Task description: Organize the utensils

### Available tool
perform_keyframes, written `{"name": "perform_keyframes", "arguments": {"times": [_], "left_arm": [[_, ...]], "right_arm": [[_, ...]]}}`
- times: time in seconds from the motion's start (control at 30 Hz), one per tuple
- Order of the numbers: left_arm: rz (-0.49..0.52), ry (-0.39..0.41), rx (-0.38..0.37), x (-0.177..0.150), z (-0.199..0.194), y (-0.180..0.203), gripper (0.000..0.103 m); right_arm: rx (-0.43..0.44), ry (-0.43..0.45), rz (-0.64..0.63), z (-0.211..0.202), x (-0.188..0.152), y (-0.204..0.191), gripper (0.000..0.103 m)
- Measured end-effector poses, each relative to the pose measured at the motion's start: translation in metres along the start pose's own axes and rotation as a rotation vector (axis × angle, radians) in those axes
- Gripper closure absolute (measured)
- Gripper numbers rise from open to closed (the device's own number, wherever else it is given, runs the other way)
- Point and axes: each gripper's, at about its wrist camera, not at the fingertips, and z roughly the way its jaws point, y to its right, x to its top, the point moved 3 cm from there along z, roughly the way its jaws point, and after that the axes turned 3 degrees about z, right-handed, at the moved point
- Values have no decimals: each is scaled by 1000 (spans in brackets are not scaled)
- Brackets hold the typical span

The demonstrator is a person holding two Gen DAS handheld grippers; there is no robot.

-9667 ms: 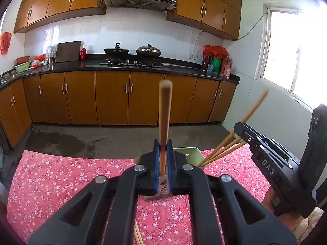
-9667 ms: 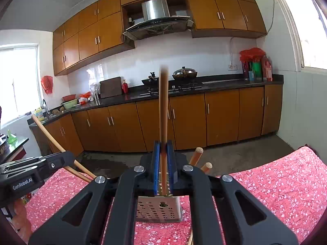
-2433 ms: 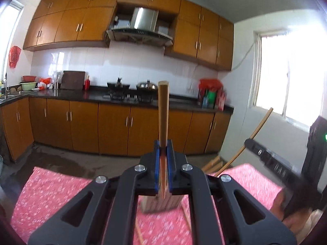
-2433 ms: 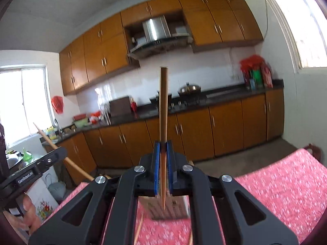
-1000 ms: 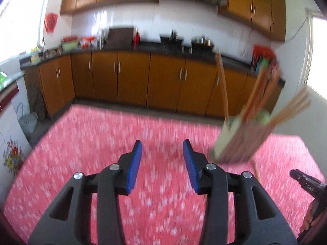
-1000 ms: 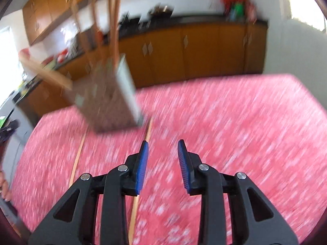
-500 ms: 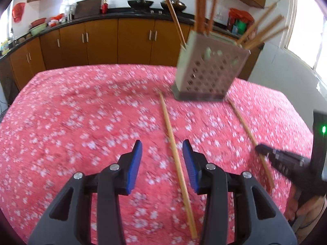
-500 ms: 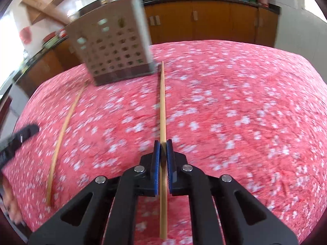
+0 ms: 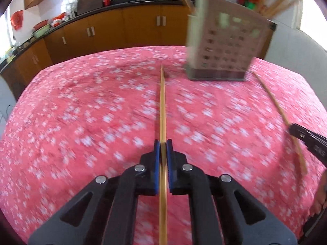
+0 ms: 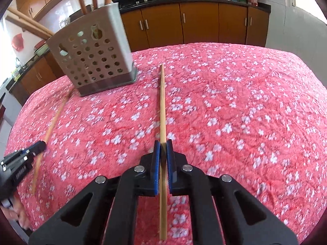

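**Ana:** Bamboo on both sides! The left tool has just been closing and is now clamped on a chopstick, its blue pads squeezing the stick between them. That stick lies flat on the red flowered cloth covering the surface, its far tip aimed at the far edge, just beside the perforated holder.

**Ben:** And the right tool is clenched on the second chopstick, same picture: pinched toward the near end, most of the length running out ahead across the cloth, with a stub behind the pads. The holder stands toward the far edge, between the two sticks, several chopsticks already leaning out of its top.

**Ana:** How will these handle, do you reckon?

**Ben:** Light and stiff, I'd say, so no sag. But thin, round and smooth, which means a stick could swivel or slide between flat pads. With so much length ahead of the grip, that tip will swing wide on any wrist turn.

**Ana:** So squeeze firmly?

**Ben:** Firm and square across the shaft. A hold nearer the middle would steady it, though gripping toward one end leaves plenty of stick free to drop into the holder's open top.
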Motion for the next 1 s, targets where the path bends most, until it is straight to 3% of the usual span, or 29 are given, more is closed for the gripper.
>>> {"name": "perform_keyframes", "arguments": {"times": [0.33, 1.0], "left_arm": [[-55, -1, 14, 26, 21, -45, 91], [-85, -1, -15, 32, 26, -51, 91]], "right_arm": [[-40, 13, -13, 19, 16, 5, 95], [-37, 15, -6, 18, 14, 5, 95]]}}
